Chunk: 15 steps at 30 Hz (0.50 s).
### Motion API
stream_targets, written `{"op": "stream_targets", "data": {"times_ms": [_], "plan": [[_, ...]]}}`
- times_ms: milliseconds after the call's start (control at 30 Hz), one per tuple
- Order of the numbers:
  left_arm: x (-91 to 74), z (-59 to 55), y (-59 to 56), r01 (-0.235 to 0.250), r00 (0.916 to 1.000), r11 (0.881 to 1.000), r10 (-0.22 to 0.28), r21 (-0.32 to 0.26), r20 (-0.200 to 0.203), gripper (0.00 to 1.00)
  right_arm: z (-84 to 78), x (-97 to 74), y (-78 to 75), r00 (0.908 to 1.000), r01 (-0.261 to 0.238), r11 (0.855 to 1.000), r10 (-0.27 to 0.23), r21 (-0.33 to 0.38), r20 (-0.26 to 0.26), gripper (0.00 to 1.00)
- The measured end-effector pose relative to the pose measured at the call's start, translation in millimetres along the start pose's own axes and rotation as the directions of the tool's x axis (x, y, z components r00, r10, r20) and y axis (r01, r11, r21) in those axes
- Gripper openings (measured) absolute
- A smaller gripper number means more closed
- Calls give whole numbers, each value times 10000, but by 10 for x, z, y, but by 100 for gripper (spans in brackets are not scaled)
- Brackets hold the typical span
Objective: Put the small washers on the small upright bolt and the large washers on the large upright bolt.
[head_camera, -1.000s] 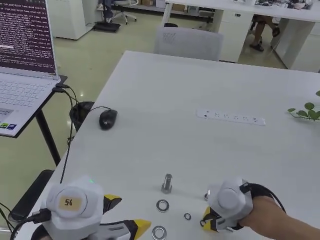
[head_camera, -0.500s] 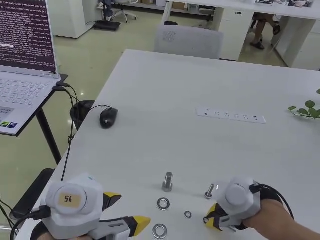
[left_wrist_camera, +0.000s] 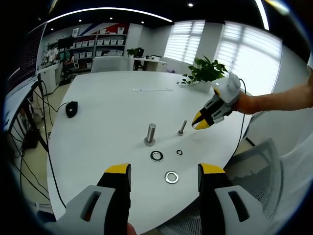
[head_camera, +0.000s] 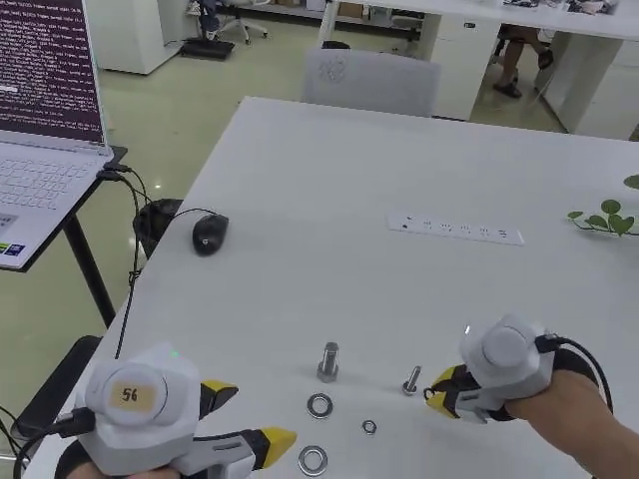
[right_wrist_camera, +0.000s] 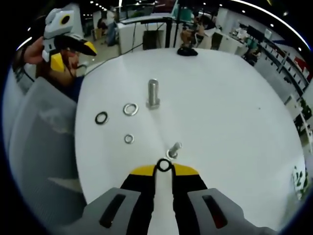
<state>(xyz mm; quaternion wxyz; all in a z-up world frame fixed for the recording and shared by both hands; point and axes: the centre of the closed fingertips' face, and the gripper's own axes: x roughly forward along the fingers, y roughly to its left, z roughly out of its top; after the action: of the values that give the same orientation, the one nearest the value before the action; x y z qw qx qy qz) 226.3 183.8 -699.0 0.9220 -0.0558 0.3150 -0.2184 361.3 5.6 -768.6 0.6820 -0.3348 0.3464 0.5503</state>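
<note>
So the right hand-held gripper (right_wrist_camera: 164, 171) has its jaws nearly closed, pinching a small washer (right_wrist_camera: 164, 165) by the rim. That leaves the hole free, which I reckon is the whole point of gripping it that way. It sits just beside the small bolt (right_wrist_camera: 173, 149), so dropping it on looks like the step in hand.

Both bolts stand head-down on the table (head_camera: 329, 200) with the threads up, so rings can slide on from above. The large bolt (head_camera: 328, 361) is a bit left of the small one.

The left hand-held gripper (head_camera: 250, 416) is wide open with nothing in it, hanging near the closest large washer (head_camera: 313, 460). My guess is it's parked there to grab that one. A second large washer (head_camera: 319, 405) and another small washer (head_camera: 368, 427) lie flat nearby.

Writing: the left gripper's round label reads "56". The laptop (head_camera: 30, 190) screen has lines of text, too small to read.
</note>
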Motion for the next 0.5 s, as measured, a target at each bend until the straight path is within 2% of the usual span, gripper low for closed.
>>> {"op": "stream_targets", "data": {"times_ms": [233,500], "plan": [[-2,1,7,-4,10000,10000,4,-6,18,54,170,-57,-139,9994,285,9996,-284,-45,218,13],[-18,-9,12,-37,10000,10000,37,-57,23,54,232,20,-155,9999,123,9992,-124,-371,-30,13]]}}
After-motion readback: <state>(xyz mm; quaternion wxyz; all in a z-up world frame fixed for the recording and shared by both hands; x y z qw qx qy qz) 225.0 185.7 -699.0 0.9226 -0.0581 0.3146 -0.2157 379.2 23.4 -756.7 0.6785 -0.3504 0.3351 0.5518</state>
